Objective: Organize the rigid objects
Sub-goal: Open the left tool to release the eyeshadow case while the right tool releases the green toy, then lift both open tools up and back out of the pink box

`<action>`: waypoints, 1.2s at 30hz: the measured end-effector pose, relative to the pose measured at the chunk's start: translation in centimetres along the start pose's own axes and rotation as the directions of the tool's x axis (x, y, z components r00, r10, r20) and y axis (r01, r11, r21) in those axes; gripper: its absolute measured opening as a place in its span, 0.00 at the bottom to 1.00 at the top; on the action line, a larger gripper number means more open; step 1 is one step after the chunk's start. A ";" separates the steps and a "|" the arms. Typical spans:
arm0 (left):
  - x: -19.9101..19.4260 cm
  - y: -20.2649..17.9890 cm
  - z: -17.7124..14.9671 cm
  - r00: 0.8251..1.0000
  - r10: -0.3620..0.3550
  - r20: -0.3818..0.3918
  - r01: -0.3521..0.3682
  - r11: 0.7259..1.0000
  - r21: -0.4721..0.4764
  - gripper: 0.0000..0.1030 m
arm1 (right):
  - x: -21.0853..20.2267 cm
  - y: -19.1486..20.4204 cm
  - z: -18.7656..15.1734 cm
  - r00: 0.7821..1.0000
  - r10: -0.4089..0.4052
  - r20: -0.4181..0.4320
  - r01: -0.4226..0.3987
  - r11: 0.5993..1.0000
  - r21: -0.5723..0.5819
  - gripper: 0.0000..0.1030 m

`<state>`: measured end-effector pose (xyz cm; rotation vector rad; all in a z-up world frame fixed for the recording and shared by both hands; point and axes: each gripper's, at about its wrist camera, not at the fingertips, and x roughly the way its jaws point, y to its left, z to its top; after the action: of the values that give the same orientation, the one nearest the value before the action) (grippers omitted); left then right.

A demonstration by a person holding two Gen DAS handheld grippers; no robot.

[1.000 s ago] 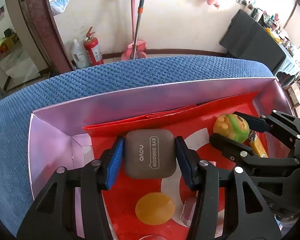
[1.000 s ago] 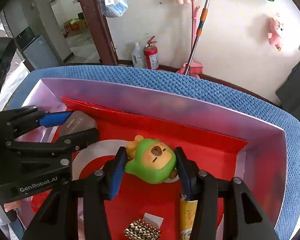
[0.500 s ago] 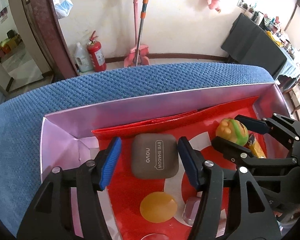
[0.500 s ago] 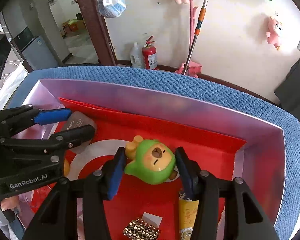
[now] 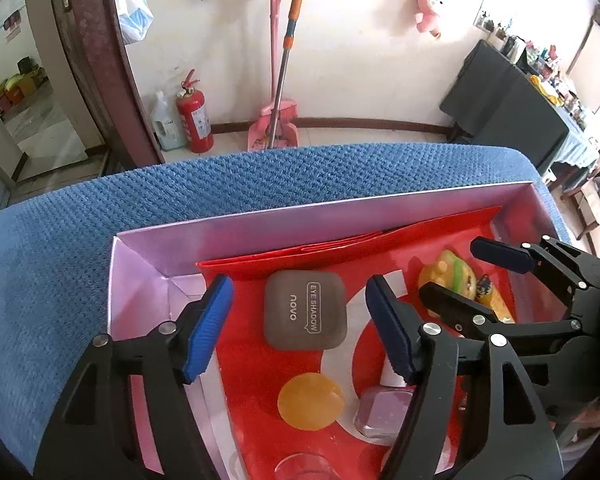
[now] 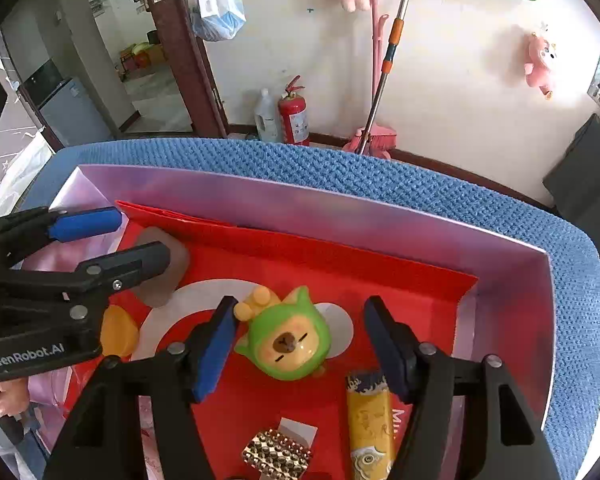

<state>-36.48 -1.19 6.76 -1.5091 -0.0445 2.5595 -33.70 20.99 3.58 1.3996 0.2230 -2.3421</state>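
Observation:
A grey-brown eye shadow case [image 5: 305, 310] lies flat on the red lining of a lilac-walled box [image 5: 300, 224]. My left gripper [image 5: 298, 292] straddles the case, its jaws opening, and both blue pads stand clear of the case's sides. In the right wrist view a green and yellow toy figure [image 6: 286, 340] sits on the red lining between the opening jaws of my right gripper [image 6: 300, 312]. There is a wide gap at the right pad, and the left pad is close to the toy's yellow ear. The left gripper [image 6: 136, 234] shows at the left of that view.
An orange disc [image 5: 311, 400], a small clear bottle [image 5: 384, 412] and a glass rim [image 5: 302, 468] lie near the case. A yellow tube [image 6: 370, 420] and a gold studded piece [image 6: 278, 458] lie near the toy. The box rests on a blue woven cover [image 5: 60, 260].
Both grippers' jaws have spread. The left pads have come off the eye shadow case and the right pads off the green toy. Both objects stay on the red lining.

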 end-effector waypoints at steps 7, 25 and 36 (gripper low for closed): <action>-2.4 -0.4 -0.4 0.999 -0.025 0.046 0.025 1.000 0.006 0.68 | -1.9 -0.2 -0.3 0.999 -0.009 0.035 0.009 1.000 0.012 0.71; -12.3 -4.0 -5.2 0.954 -0.009 0.299 -0.014 0.997 0.073 0.83 | -13.9 -1.0 -4.4 0.959 -0.070 0.273 0.049 0.995 0.082 0.93; -15.9 -5.1 -10.8 0.879 0.045 0.474 -0.100 0.991 0.091 0.94 | -21.0 0.5 -10.6 0.849 -0.160 0.504 0.135 0.987 0.085 1.00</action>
<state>-18.87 0.66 15.86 -0.8309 0.0972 2.8720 -16.15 29.43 16.73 0.7486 0.1237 -2.7626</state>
